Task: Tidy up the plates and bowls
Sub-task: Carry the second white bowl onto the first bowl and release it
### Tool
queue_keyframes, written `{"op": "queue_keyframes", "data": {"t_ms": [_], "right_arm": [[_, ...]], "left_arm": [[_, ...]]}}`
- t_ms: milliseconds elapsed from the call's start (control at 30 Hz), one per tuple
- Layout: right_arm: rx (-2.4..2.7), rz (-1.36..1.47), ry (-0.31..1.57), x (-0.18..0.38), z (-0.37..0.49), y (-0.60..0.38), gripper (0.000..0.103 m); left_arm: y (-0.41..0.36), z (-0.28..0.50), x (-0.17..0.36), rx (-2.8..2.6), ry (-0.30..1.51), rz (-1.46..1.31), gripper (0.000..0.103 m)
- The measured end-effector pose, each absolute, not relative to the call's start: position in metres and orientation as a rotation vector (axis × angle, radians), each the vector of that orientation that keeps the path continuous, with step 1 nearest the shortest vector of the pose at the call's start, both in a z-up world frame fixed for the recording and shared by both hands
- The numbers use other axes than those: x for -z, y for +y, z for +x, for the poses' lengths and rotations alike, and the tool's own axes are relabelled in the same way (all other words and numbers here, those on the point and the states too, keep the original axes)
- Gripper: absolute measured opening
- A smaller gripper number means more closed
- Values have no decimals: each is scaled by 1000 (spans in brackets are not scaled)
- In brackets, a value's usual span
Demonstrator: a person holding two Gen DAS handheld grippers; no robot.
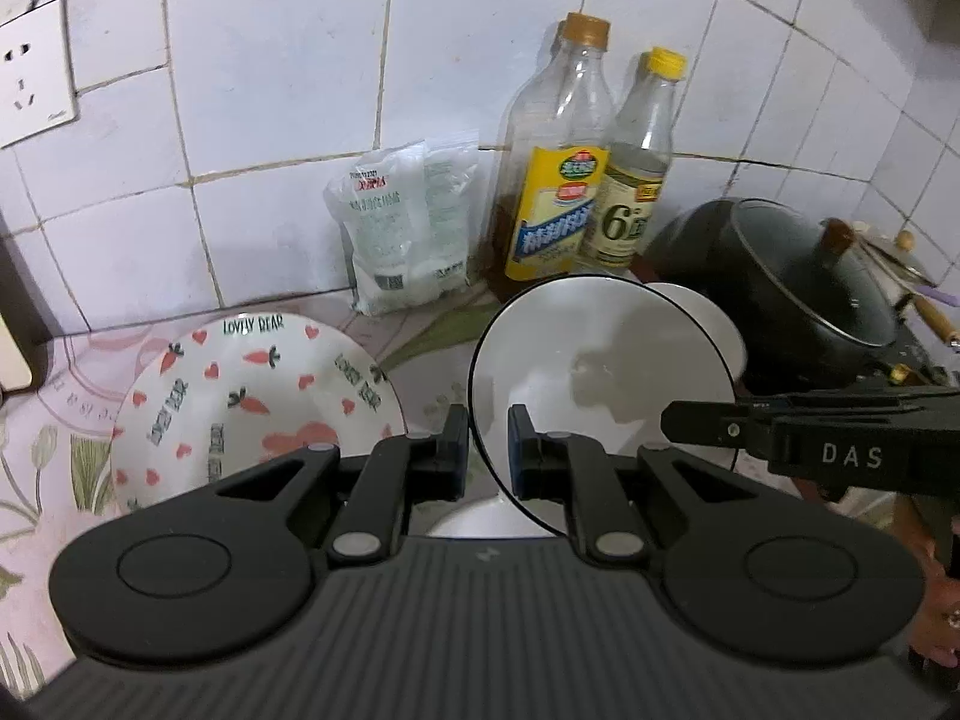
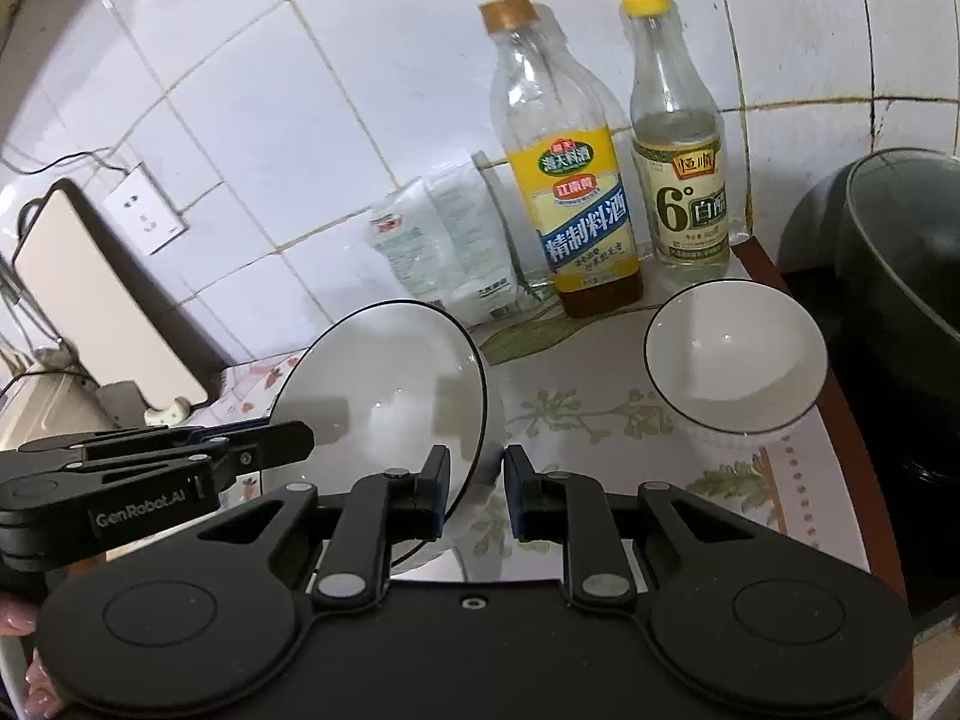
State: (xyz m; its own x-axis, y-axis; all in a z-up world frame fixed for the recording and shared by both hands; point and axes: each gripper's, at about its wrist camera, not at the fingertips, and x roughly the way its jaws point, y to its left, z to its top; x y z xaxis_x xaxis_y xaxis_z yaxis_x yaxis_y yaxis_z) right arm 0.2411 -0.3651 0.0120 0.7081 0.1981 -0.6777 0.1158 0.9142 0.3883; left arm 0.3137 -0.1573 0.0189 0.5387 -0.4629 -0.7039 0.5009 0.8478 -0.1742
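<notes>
A white bowl with a black rim [image 1: 606, 384] is held tilted between both grippers. My left gripper [image 1: 487, 450] is shut on its left rim and my right gripper [image 2: 477, 489] is shut on its right rim; the bowl shows again in the right wrist view [image 2: 384, 384]. The right gripper [image 1: 810, 438] reaches in from the right in the left wrist view, the left gripper [image 2: 150, 468] from the left in the right wrist view. A second white bowl [image 2: 735, 360] stands upright on the counter to the right. A carrot-and-heart patterned plate [image 1: 252, 402] lies at left.
Two bottles [image 1: 558, 180] [image 1: 636, 174] and a white bag [image 1: 408, 222] stand against the tiled wall. A dark pot [image 1: 798, 288] sits at right on the stove. A wall socket [image 1: 30, 72] and a cutting board [image 2: 102, 300] are at left. The flowered counter cloth [image 2: 576, 396] runs under everything.
</notes>
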Motion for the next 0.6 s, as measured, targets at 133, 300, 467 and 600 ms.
{"op": "queue_keyframes", "data": {"t_ms": [133,300,467,600], "right_arm": [[-46,414,780,-20,223,-356,24],[-54,395,772,-25,207,-349,24],[-58,383,785,-22,194,-339,24],[-68,359,791,-18,189,-333,24]], "left_arm": [[-145,297,-23,599,813,22,12],[-135,275,-23,601,824,8,12],[-126,256,-17,608,843,-3,12],[-121,241,-15,598,822,15,12]]}}
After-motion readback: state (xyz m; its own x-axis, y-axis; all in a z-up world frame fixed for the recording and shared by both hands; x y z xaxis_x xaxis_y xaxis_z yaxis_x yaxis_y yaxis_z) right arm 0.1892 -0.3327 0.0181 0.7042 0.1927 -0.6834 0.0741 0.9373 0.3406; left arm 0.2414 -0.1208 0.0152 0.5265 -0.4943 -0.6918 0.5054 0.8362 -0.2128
